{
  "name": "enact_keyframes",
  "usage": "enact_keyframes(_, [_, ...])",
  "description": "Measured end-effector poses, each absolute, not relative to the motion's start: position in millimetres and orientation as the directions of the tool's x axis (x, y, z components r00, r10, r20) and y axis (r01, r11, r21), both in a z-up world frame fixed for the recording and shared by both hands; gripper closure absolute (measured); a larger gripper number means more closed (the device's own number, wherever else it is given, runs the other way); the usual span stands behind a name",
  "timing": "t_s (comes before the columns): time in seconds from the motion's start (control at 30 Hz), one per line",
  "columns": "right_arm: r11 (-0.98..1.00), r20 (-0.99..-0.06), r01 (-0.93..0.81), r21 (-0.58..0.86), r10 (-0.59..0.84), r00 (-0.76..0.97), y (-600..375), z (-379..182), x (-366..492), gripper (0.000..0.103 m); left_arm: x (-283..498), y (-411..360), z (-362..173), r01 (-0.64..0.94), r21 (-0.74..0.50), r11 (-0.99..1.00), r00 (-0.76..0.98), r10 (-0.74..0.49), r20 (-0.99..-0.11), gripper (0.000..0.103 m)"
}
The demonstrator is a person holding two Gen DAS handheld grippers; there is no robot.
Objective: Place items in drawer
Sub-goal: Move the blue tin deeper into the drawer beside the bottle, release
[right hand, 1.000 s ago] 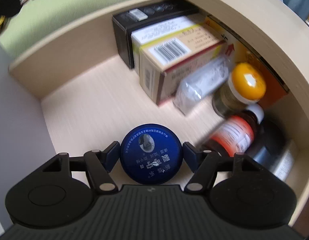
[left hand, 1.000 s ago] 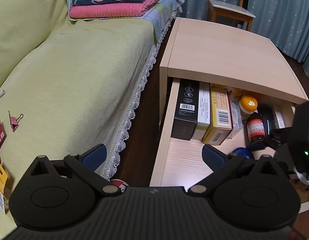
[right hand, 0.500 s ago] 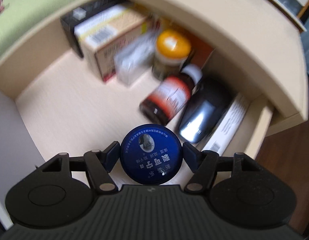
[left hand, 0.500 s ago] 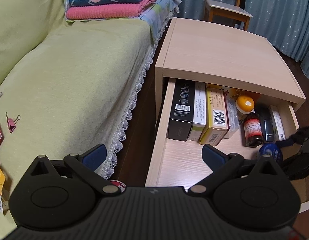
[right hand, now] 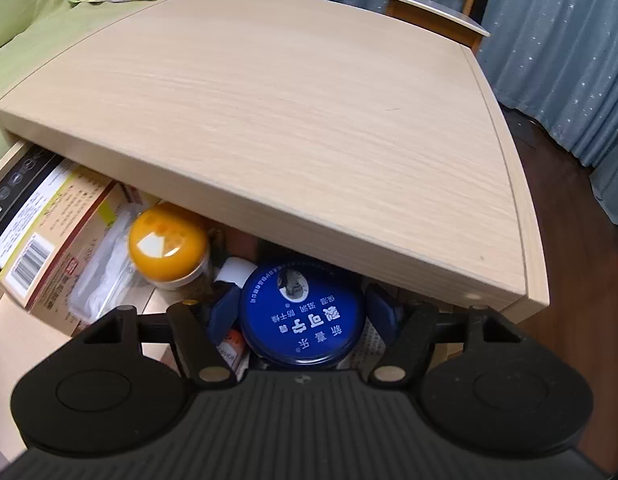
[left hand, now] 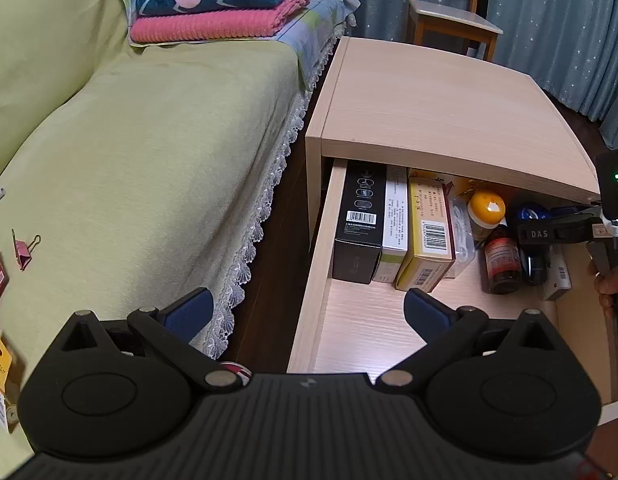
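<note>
Carrying the blue tin [right hand: 302, 314] pinched in my right gripper [right hand: 302, 316], I've moved it from the drawer [left hand: 361, 320] front toward the back, beside the orange-capped jar [right hand: 169, 246]; release comes next. Left gripper [left hand: 307, 310] hangs spread.

The drawer [left hand: 349, 332] stands open — boxes [left hand: 389, 224], a jar [left hand: 486, 210] and a bottle [left hand: 502, 264] line its back. On the bed [left hand: 149, 152] — a clip [left hand: 23, 248] and folded blankets [left hand: 213, 8].

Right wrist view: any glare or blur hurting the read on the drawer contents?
Right wrist view: glare patch on the orange lid; boxes at the left edge soft; blue tin label sharp; fisheye bows the cabinet top. Left wrist view: sharp, small glare on that lid.
</note>
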State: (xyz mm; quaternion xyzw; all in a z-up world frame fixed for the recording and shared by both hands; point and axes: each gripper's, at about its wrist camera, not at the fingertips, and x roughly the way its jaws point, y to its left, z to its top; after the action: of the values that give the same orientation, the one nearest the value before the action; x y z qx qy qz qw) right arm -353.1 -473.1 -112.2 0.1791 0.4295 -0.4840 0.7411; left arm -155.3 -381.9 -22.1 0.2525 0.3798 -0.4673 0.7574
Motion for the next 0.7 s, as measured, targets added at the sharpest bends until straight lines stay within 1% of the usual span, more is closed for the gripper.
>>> enact_keyframes(0.13, [0.468, -0.791, 0.867, -0.169, -0.589, 0.165, -454.9, -103.1, -362.5, 0.037, -155.8, -383.3, -22.6, 0.902, 0.026, 0.431, 0.27, -0.517, -0.812, 0.001])
enact_keyframes(0.17, [0.47, -0.788, 0.867, -0.166, -0.592, 0.169, -449.9, -100.6, -365.6, 0.035, -156.1, -384.0, -23.0, 0.903, 0.023, 0.43, 0.268, -0.518, -0.812, 0.001])
enact_keyframes(0.23, [0.475, -0.797, 0.87, -0.13, -0.572, 0.193, -441.5, -96.0, -373.2, 0.035, -157.0, -385.8, -24.0, 0.905, 0.02, 0.425, 0.261, -0.519, -0.814, 0.001])
enact_keyframes(0.27, [0.482, -0.81, 0.869, -0.112, -0.551, 0.201, -438.2, -95.2, -375.4, 0.043, -157.8, -386.8, -24.4, 0.906, 0.019, 0.422, 0.258, -0.519, -0.815, 0.001])
enact_keyframes(0.3, [0.49, -0.825, 0.866, -0.099, -0.527, 0.204, -435.4, -95.3, -376.7, 0.07, -158.9, -387.8, -24.6, 0.908, 0.019, 0.418, 0.256, -0.52, -0.815, 0.001])
enact_keyframes(0.37, [0.507, -0.86, 0.858, -0.082, -0.472, 0.197, -435.0, -101.1, -376.4, 0.09, -161.5, -389.3, -24.6, 0.912, 0.02, 0.409, 0.252, -0.522, -0.815, 0.001])
enact_keyframes(0.47, [0.493, -0.877, 0.867, -0.078, -0.447, 0.175, -434.7, -112.9, -374.5, 0.092, -165.8, -389.3, -23.4, 0.917, 0.026, 0.398, 0.251, -0.526, -0.813, 0.001])
enact_keyframes(0.7, [0.468, -0.874, 0.882, -0.046, -0.446, 0.191, -448.6, -117.4, -374.7, 0.092, -165.4, -387.5, -23.3, 0.912, 0.035, 0.408, 0.261, -0.515, -0.816, 0.001])
